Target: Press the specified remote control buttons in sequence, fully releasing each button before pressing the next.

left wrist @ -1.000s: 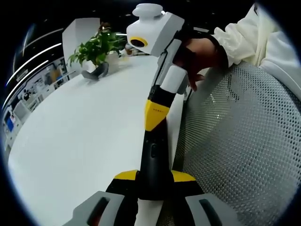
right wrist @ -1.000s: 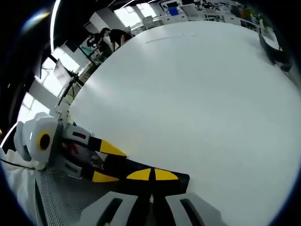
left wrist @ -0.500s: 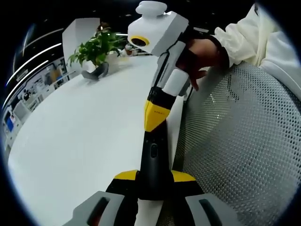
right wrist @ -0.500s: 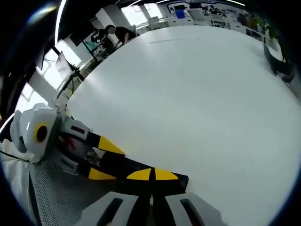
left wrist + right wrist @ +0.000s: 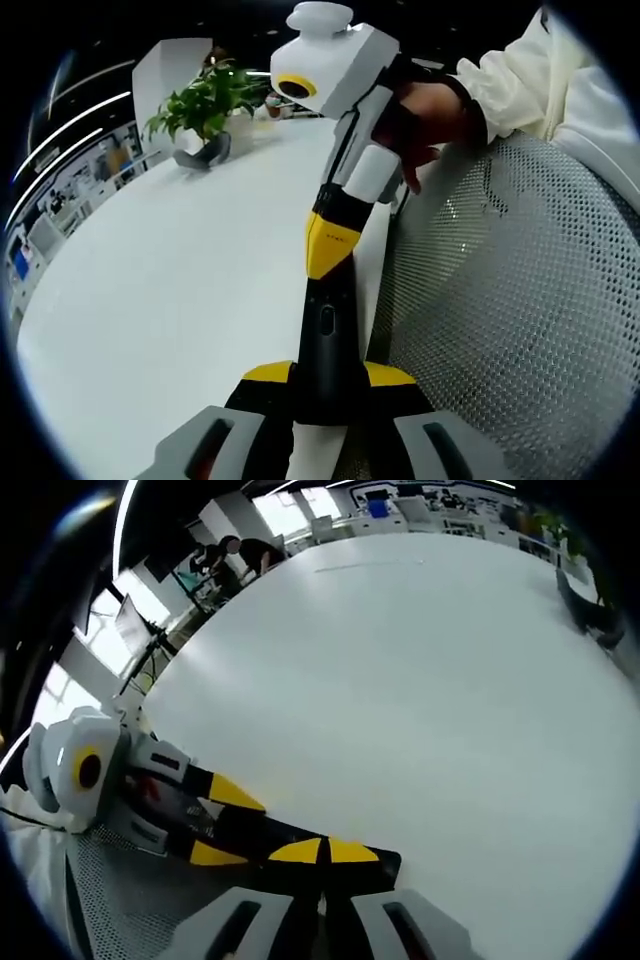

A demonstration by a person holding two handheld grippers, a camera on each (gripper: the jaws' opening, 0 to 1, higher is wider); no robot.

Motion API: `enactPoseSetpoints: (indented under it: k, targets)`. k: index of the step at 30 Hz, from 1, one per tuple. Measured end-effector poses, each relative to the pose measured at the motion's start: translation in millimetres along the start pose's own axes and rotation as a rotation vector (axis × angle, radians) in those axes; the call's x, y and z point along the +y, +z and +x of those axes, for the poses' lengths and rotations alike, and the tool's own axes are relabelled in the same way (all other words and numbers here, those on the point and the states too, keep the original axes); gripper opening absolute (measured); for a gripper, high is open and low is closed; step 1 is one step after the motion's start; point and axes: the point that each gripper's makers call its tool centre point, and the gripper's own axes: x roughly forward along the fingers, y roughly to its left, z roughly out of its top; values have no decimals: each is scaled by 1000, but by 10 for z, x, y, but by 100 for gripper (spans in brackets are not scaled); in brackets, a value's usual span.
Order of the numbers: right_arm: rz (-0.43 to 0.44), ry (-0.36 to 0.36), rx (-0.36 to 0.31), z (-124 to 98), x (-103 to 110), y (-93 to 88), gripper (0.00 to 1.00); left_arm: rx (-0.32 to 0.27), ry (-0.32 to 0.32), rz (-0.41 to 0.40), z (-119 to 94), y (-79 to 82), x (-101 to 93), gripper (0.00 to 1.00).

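A dark grey remote (image 5: pixel 326 340) stands between my left gripper's (image 5: pixel 328 388) yellow pads, and the gripper is shut on its lower end. A small round button (image 5: pixel 325 320) shows on its face. My right gripper (image 5: pixel 330 245) comes down from above, held by a gloved hand (image 5: pixel 425 110). Its jaws are shut, with the yellow tip against the remote's far end. In the right gripper view, my right gripper (image 5: pixel 322 852) is shut over the dark remote (image 5: pixel 270 835). The left gripper (image 5: pixel 225 823) holds the remote from the left.
The white table (image 5: pixel 170 270) stretches away to the left. A potted plant (image 5: pixel 205 100) and a dark object (image 5: pixel 205 150) stand at its far end. A grey mesh chair back (image 5: pixel 500 300) lies close on the right. People (image 5: pixel 235 555) stand far off beyond the table.
The right gripper view has swung slightly. The right gripper's tip stays at the remote's far end, and the left gripper keeps its hold.
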Motion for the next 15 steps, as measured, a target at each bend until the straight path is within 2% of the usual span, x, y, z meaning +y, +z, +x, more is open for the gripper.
enactPoseSetpoints:
  k: [8, 15]
  targets:
    - [-29, -11, 13, -7, 10, -15, 0, 0, 1, -1, 2, -1, 0, 24]
    - [33, 40, 20, -54, 80, -3, 0, -1, 2, -3, 4, 1, 0, 24]
